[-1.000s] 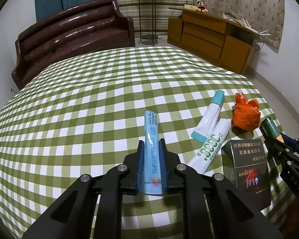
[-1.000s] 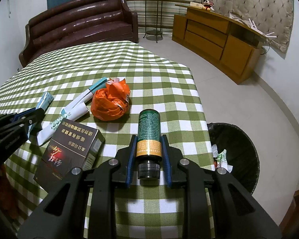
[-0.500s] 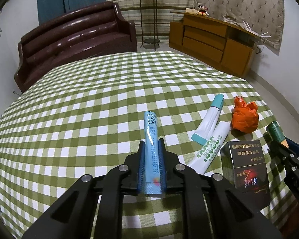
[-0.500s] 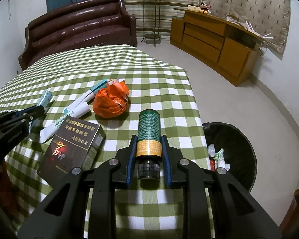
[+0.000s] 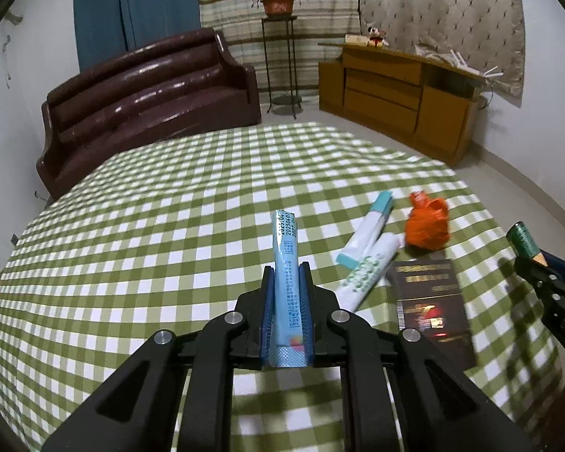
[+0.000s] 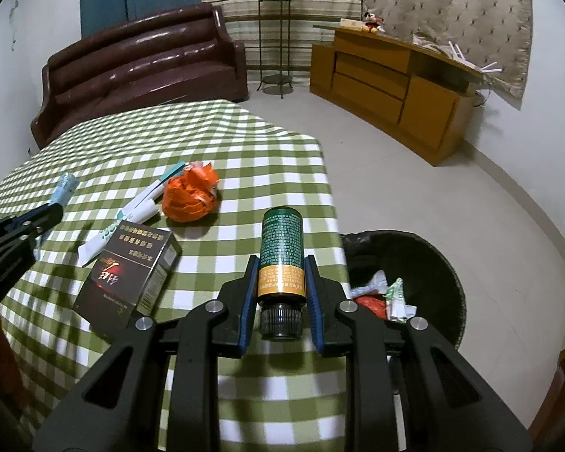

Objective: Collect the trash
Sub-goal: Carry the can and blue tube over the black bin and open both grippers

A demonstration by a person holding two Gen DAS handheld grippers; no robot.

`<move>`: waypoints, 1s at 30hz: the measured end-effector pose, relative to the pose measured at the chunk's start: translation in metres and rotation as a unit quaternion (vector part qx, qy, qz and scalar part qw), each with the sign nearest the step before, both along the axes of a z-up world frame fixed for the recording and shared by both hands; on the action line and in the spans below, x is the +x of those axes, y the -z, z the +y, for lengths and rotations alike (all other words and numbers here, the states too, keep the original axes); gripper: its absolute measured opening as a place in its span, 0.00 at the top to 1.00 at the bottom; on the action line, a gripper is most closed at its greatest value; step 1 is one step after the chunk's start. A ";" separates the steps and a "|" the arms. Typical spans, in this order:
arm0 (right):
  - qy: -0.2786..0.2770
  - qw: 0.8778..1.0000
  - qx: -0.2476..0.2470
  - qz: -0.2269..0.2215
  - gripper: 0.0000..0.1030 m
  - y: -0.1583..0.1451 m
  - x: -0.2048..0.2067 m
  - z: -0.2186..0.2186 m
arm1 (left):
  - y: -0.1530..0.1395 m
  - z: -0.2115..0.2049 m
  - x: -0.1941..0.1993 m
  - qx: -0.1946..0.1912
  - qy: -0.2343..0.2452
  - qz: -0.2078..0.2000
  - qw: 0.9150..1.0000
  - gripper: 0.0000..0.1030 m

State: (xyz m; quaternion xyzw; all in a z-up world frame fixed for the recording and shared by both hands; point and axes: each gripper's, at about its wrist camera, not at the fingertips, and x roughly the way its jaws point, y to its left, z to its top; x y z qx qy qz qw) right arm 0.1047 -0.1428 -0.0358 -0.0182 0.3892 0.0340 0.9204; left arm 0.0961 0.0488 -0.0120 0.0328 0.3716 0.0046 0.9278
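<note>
My left gripper (image 5: 287, 275) is shut on a light blue tube (image 5: 287, 260) and holds it above the green checked tablecloth (image 5: 150, 226). My right gripper (image 6: 281, 263) is shut on a green bottle with an orange band (image 6: 281, 248), held over the table's right edge. On the cloth lie two white toothpaste tubes (image 6: 132, 218), a crumpled orange bag (image 6: 190, 196) and a dark cigarette box (image 6: 132, 267). A black trash bin (image 6: 425, 260) with some litter stands on the floor to the right. The right gripper also shows at the right edge of the left wrist view (image 5: 527, 252).
A brown leather sofa (image 5: 147, 101) stands beyond the table. A wooden cabinet (image 6: 395, 86) lines the right wall. A plant stand (image 5: 280, 56) is at the back. Open tiled floor (image 6: 414, 188) lies between table and cabinet.
Both grippers have risen and pulled back with their objects still held. The right gripper has shifted toward the bin, which now shows more fully.
</note>
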 end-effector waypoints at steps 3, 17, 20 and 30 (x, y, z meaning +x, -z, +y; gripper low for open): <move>0.005 1.000 0.000 -0.006 0.78 -0.006 -0.005 -0.010 | -0.010 -0.008 -0.010 -0.007 0.007 -0.015 1.000 0.86; 0.049 0.998 0.000 -0.041 0.78 -0.027 -0.026 -0.068 | -0.033 -0.090 -0.032 -0.039 0.082 -0.060 0.994 0.86; 0.062 0.997 0.001 -0.044 0.78 -0.027 -0.026 -0.083 | -0.029 -0.111 -0.031 -0.041 0.101 -0.057 0.992 0.86; 0.086 0.995 0.009 -0.045 0.78 -0.022 -0.021 -0.113 | -0.020 -0.160 -0.018 -0.044 0.133 -0.057 0.989 0.86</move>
